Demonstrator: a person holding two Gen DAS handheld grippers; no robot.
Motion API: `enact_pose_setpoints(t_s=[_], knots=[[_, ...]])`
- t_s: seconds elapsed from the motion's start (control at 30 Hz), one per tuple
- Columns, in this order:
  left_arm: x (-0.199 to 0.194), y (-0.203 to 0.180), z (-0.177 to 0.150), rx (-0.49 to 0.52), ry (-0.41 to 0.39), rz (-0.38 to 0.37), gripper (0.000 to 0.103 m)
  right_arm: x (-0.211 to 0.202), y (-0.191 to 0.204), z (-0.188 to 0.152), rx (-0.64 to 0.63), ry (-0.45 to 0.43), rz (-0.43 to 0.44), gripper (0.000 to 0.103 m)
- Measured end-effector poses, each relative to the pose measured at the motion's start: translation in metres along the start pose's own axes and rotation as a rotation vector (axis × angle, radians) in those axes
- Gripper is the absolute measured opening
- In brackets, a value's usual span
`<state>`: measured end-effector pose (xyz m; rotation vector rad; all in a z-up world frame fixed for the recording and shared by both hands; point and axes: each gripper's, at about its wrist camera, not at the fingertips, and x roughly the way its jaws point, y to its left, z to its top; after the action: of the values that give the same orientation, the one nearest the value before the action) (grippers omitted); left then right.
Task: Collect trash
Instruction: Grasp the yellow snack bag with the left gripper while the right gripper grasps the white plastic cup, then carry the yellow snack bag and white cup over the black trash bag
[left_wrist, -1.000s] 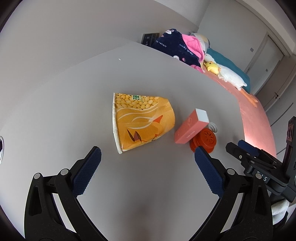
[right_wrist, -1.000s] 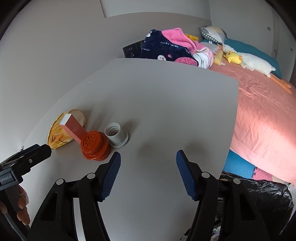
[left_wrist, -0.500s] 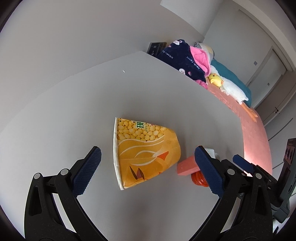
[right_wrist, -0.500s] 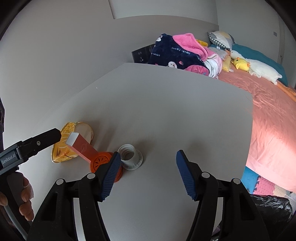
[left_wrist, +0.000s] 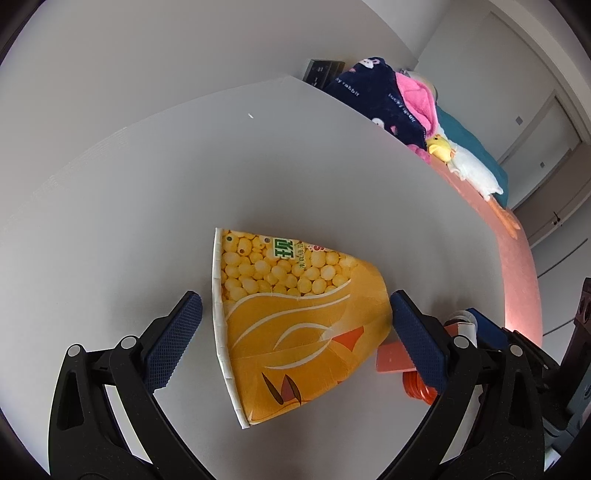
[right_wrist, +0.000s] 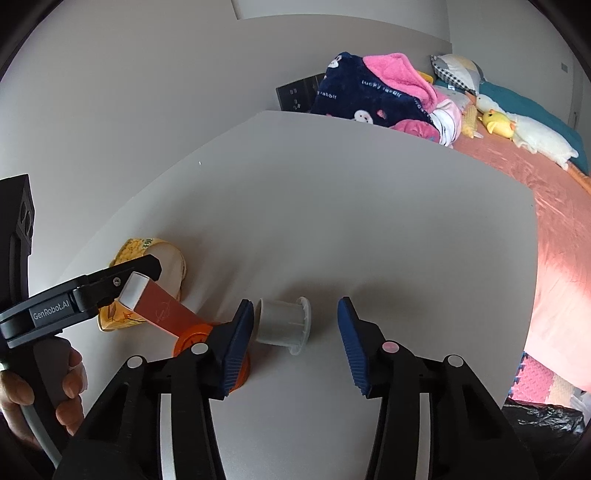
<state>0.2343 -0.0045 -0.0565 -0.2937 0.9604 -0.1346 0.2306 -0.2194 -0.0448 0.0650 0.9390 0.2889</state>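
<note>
A yellow-orange paper cup printed with corn kernels lies on its side on the grey table. My left gripper is open, with one finger on each side of the cup. A salmon box leans on an orange lid, and a white plastic spool lies beside them. My right gripper is open around the spool, its left finger in front of the orange lid. The cup and the left gripper's finger show at the left of the right wrist view.
A bed with a pink sheet, a navy and pink blanket and a plush duck lies beyond the table's right edge. A black rubbish bag sits on the floor at the lower right.
Both grippers have moved forward and down. The cup now lies between my left fingers and the spool between my right fingers. Both stay open.
</note>
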Motion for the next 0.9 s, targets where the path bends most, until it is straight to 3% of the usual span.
enact_pose_setpoints(t_s=[0.07,0.47,0.9], knots=[[0.001,-0.001,-0.001,0.017,0.001,0.010,0.097,0.004,-0.001,-0.001,0.003,0.015,0.006,0.031],[-0.010,0.005,-0.006,0.033,-0.027,0.028,0.091,-0.004,-0.005,-0.011,0.016,0.017,-0.009,0.030],[-0.051,0.007,-0.019,0.016,-0.073,0.013,0.091,-0.034,-0.003,-0.021,0.023,-0.013,-0.004,0.030]])
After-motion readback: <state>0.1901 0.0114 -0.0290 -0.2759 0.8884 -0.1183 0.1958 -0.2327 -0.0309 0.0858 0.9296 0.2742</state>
